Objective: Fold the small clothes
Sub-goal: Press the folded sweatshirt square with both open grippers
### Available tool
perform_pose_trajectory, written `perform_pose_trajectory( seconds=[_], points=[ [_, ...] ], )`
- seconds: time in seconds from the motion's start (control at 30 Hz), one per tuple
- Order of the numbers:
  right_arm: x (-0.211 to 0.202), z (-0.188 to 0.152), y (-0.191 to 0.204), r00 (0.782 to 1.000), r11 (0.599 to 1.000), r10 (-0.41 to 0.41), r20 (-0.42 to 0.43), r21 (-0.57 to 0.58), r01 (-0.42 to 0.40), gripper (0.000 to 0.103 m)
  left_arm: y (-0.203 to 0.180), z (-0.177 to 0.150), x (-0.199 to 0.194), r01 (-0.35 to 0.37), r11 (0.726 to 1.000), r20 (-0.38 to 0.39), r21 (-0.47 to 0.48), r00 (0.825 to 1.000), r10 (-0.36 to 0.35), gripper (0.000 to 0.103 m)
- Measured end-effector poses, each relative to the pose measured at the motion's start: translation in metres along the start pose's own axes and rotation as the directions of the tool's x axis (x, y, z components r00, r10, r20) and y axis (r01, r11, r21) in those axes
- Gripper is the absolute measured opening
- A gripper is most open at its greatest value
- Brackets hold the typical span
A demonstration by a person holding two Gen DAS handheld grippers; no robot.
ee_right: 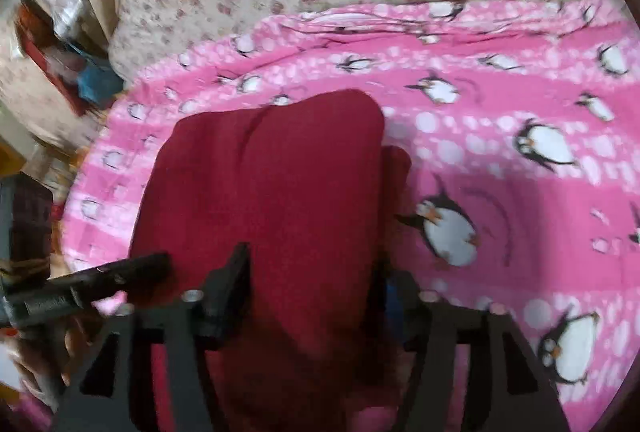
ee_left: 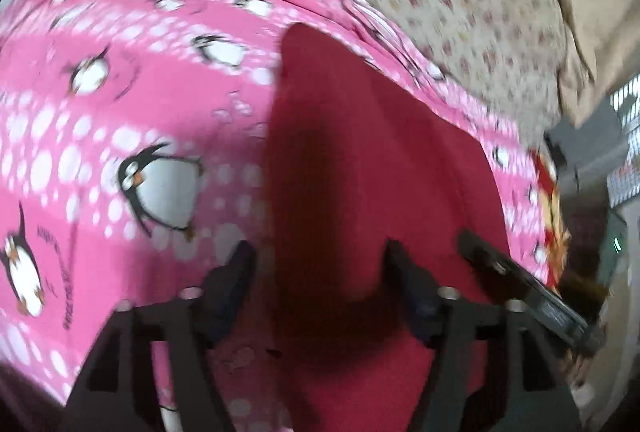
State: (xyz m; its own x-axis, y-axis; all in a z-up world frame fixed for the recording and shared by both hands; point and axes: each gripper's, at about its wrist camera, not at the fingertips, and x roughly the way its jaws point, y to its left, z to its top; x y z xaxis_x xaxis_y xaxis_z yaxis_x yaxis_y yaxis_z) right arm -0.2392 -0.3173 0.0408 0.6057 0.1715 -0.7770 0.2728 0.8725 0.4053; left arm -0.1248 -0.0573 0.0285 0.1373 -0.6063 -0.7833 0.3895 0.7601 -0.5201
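Left claw (ee_left: 320, 272): fingers spread wide, released; red cloth fills the gap between them, but nothing is pinched.
Red garment (ee_right: 272, 184): centre of both views, lying on the pink penguin blanket (ee_right: 500, 104) on the bed; looks already doubled over, with a rounded far edge and a lower layer peeking out on its right side.
Right claw (ee_right: 314, 272): also gaping, not gripping; cloth passes between my fingers, right finger partly hidden behind the fold.
Other claw seen: dark finger enters lower right of the left view and lower left of the right view, so my two claws sit just beside each other.
Surroundings: floral sheet (ee_left: 480, 4) beyond the blanket, upper frame.
Step, my guess: pressing or releasing a fold.
Doing it well: keep both claws level, match edges before letting go, lift straight off so layers don't drag. Frames are blurred; seams unreadable.
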Motion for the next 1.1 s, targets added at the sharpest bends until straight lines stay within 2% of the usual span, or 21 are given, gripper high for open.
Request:
perform_pose_trajectory(
  seconds=[0.07,0.17,0.3,0.33,0.4,0.5,0.53,0.6,0.8,0.93,1.1],
  points=[
    [-0.019,-0.002,0.006,0.999,0.999,-0.028,0.024,-0.025,0.029,0.067,0.001,-0.001,-0.003,-0.005,1.000,0.026,-0.011,1.000,0.006,0.054],
    [-0.059,-0.008,0.019,0.993,0.993,-0.064,0.104,-0.093,0.074,0.067,-0.012,-0.002,-0.009,-0.088,0.995,0.107,0.053,0.991,0.082,0.054],
    [-0.088,-0.014,0.038,0.988,0.988,0.008,0.152,-0.157,0.016,0.061,-0.026,-0.009,-0.016,-0.171,0.978,0.194,0.121,0.970,0.146,0.054],
    [-0.086,-0.016,0.046,0.989,0.983,0.041,0.139,-0.184,-0.015,0.060,-0.027,-0.011,-0.018,-0.176,0.976,0.202,0.128,0.968,0.148,0.054],
    [-0.077,-0.022,0.055,0.993,0.975,0.054,0.108,-0.219,-0.030,0.054,-0.026,-0.013,-0.019,-0.185,0.974,0.214,0.131,0.964,0.155,0.054],
    [-0.047,-0.035,0.059,0.999,0.963,-0.008,0.054,-0.267,0.022,0.053,-0.023,-0.021,-0.018,-0.215,0.969,0.223,0.124,0.957,0.184,0.054],
    [-0.031,-0.041,0.056,0.997,0.958,-0.076,0.025,-0.275,0.080,0.053,-0.024,-0.022,-0.018,-0.212,0.969,0.221,0.127,0.959,0.180,0.054],
    [-0.025,-0.047,0.051,0.995,0.957,-0.093,0.038,-0.272,0.100,0.053,-0.027,-0.024,-0.017,-0.219,0.966,0.226,0.140,0.956,0.184,0.054],
    [-0.047,-0.044,0.056,0.994,0.967,-0.083,0.067,-0.235,0.097,0.054,-0.041,-0.031,-0.023,-0.307,0.928,0.284,0.212,0.928,0.242,0.054],
    [-0.064,-0.045,0.058,0.992,0.981,-0.070,0.104,-0.173,0.087,0.060,-0.044,-0.035,-0.031,-0.320,0.923,0.316,0.215,0.917,0.244,0.054],
    [-0.073,-0.048,0.066,0.988,0.981,-0.100,0.118,-0.152,0.117,0.067,-0.043,-0.038,-0.037,-0.325,0.922,0.327,0.212,0.912,0.246,0.054]
  ],
)
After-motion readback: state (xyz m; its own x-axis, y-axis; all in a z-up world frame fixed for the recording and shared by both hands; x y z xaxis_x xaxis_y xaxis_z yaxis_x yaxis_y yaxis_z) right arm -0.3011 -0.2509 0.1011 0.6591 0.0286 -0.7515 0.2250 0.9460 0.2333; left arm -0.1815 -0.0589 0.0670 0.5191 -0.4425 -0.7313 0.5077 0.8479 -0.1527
